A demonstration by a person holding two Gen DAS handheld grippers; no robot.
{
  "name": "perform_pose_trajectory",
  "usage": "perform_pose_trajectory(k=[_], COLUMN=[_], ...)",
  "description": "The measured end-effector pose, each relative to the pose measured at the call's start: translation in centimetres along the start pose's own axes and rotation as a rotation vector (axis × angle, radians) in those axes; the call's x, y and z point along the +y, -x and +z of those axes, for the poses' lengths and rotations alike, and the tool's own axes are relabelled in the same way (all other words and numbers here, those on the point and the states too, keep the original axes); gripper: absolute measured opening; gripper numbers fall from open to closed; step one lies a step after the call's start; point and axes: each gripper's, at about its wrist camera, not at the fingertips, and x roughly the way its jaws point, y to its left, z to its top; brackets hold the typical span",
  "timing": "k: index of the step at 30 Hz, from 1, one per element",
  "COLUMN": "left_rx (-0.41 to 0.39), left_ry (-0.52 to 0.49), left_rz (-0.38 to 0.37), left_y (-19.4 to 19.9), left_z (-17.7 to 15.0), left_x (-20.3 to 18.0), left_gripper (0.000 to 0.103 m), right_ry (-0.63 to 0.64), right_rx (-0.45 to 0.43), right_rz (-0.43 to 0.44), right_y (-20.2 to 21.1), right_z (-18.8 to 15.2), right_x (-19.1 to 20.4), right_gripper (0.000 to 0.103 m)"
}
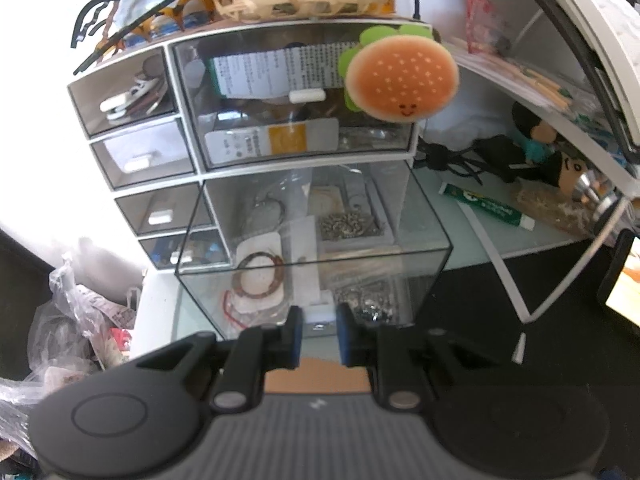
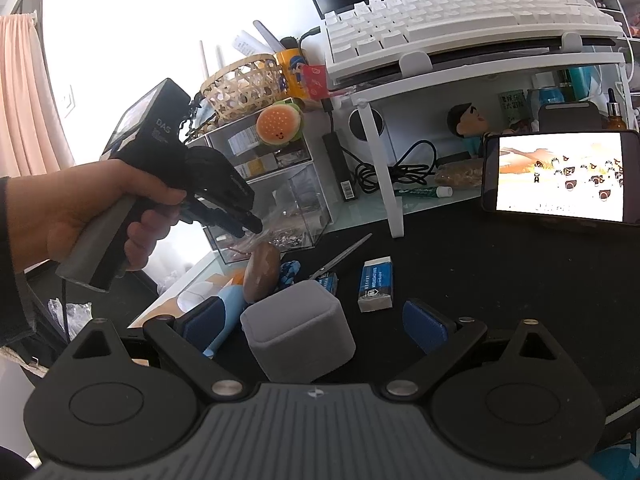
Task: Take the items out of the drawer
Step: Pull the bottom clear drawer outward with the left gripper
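Bracelets (image 1: pixel 259 276) inside pulled-out clear drawer (image 1: pixel 316 258)

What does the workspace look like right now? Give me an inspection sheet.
Surface: black desk mat, pale glass strip behind.
Job's things: clear drawer pulled out, packets and chains inside.
Clutter: grey velvet box, two erasers, scissors, phone playing.
Grippers: left gripper shut on the drawer's white handle; right gripper open around the box.
Cables: black cord coiled under the shelf.
Surroundings: keyboard on riser, burger toy.
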Motion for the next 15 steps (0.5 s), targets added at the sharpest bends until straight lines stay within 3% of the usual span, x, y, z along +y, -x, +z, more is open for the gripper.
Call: perform_pose_trajectory(k=[15], left_rx=[0.002], left_ry=[-0.012], left_rz=[-0.01], left_y=[-0.22], left_z=[0.09], left_x=[0.15], left_gripper=[0.019], right_ry=[0.015], right_rx=[0.003], right_rz=[0.003], right_y=[0.15], right_z=[-0.03], right_x=[0.24], right_gripper=[0.098])
